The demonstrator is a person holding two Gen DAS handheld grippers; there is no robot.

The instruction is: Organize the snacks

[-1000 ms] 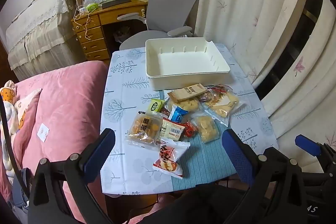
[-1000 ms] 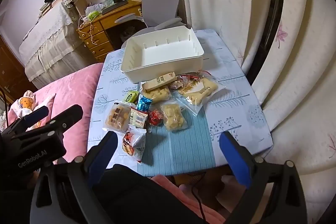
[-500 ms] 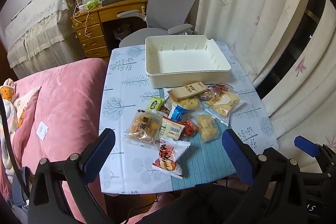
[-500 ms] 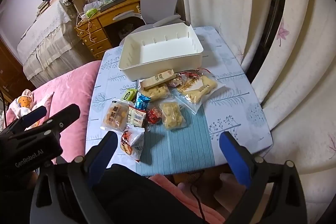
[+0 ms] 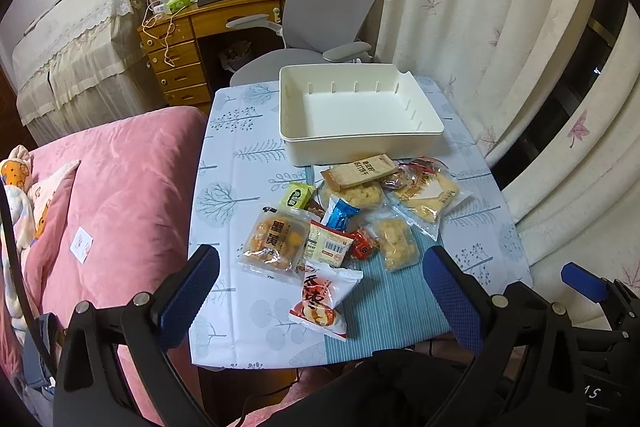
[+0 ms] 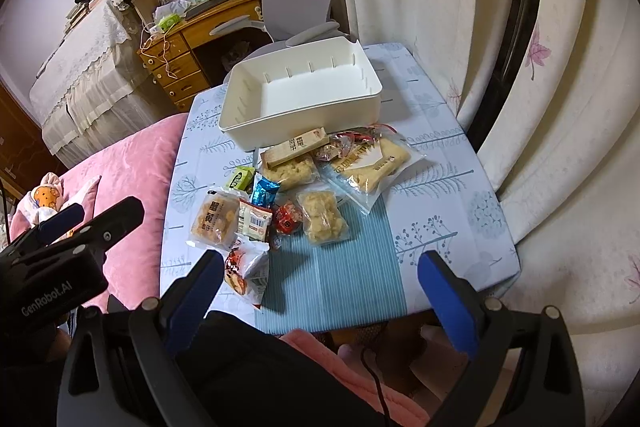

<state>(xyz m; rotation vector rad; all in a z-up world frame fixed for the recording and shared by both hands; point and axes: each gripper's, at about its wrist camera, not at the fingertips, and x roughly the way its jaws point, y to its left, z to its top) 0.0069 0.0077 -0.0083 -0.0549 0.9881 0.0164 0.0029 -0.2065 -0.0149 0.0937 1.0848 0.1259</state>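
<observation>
An empty white bin (image 5: 356,115) stands at the far end of a small table (image 5: 236,163); it also shows in the right wrist view (image 6: 304,95). Several snack packets lie in front of it: a red-and-white pouch (image 5: 324,295), an egg-yolk pastry pack (image 5: 274,241), a blue wrapper (image 5: 339,213), a brown bar (image 5: 358,171) and a large clear bag of biscuits (image 5: 424,193). My left gripper (image 5: 320,291) is open and empty, above the table's near edge. My right gripper (image 6: 320,287) is open and empty, also near the front edge.
A pink bed (image 5: 116,179) borders the table's left side. Curtains (image 5: 500,47) hang close on the right. A grey office chair (image 5: 324,11) and wooden desk (image 5: 208,27) stand behind the bin. The left gripper's body (image 6: 60,251) shows at the right view's left.
Both grippers have crept slightly forward and up over the table; the jaws stay open. The snacks and bin have not moved.
</observation>
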